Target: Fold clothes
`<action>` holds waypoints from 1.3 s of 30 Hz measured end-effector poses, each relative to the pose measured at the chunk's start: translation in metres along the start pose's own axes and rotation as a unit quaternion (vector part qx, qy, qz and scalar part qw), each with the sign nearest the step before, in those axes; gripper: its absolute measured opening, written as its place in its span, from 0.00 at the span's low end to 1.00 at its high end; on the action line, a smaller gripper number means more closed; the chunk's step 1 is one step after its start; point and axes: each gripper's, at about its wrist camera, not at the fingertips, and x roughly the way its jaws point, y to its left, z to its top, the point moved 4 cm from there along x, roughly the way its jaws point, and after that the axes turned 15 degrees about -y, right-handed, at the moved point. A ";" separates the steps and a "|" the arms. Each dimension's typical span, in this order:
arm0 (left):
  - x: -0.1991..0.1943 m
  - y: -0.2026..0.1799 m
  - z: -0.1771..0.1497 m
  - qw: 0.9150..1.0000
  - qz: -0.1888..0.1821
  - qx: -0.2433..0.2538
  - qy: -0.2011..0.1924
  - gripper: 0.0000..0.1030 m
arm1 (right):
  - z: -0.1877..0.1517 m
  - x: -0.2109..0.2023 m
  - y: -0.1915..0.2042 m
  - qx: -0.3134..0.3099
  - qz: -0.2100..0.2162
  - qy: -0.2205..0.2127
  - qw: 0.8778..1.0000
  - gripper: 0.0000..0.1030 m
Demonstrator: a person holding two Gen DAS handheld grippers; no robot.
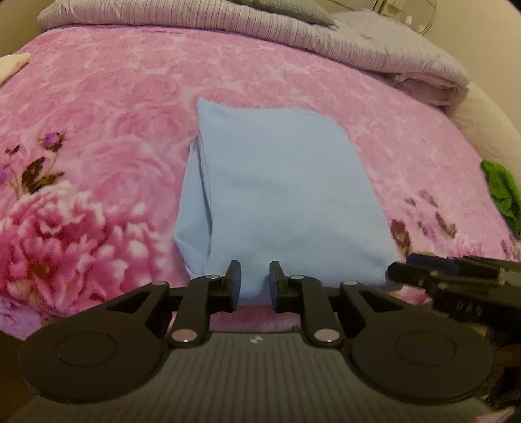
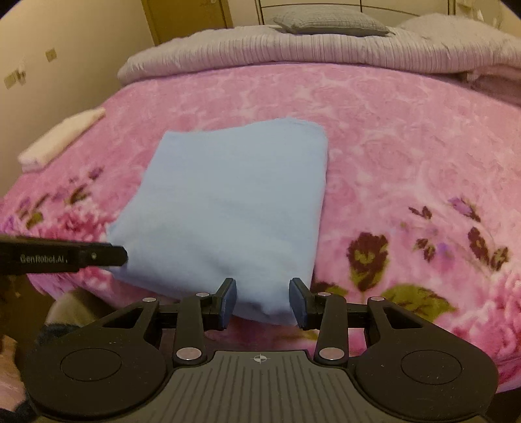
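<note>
A light blue garment (image 1: 280, 195) (image 2: 228, 208) lies folded into a flat rectangle on the pink floral blanket (image 1: 97, 114) (image 2: 407, 146). My left gripper (image 1: 255, 276) is at its near edge. The jaws stand a little apart, with the smooth cloth edge between the pads. My right gripper (image 2: 263, 293) is at the garment's near right corner, open wider, with the corner lying between its fingers. In the other wrist's view each gripper shows from the side: the right gripper (image 1: 407, 270) at the corner and the left gripper (image 2: 107, 255) at the left edge.
A rolled lilac-grey quilt (image 1: 293, 29) (image 2: 293, 48) and a grey pillow (image 2: 329, 22) lie along the far side of the bed. A green cloth (image 1: 501, 192) sits at the right edge, a folded white cloth (image 2: 62, 140) at the left edge. A beige wall rises beyond the left side.
</note>
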 end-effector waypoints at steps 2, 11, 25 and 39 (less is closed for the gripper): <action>0.003 0.006 0.013 1.000 -0.004 0.000 -0.011 0.14 | 0.010 0.001 -0.008 0.005 0.000 -0.006 1.000 0.39; 0.065 0.023 0.074 0.998 -0.048 0.027 -0.042 0.11 | 0.059 0.051 -0.021 -0.020 0.039 -0.006 0.999 0.39; 0.179 0.060 0.098 0.996 -0.077 -0.016 -0.042 0.03 | 0.092 0.183 -0.067 -0.022 0.051 -0.052 0.997 0.38; 0.040 0.028 0.044 0.997 -0.065 -0.038 -0.026 0.12 | 0.045 0.042 -0.061 0.064 0.050 -0.022 0.996 0.39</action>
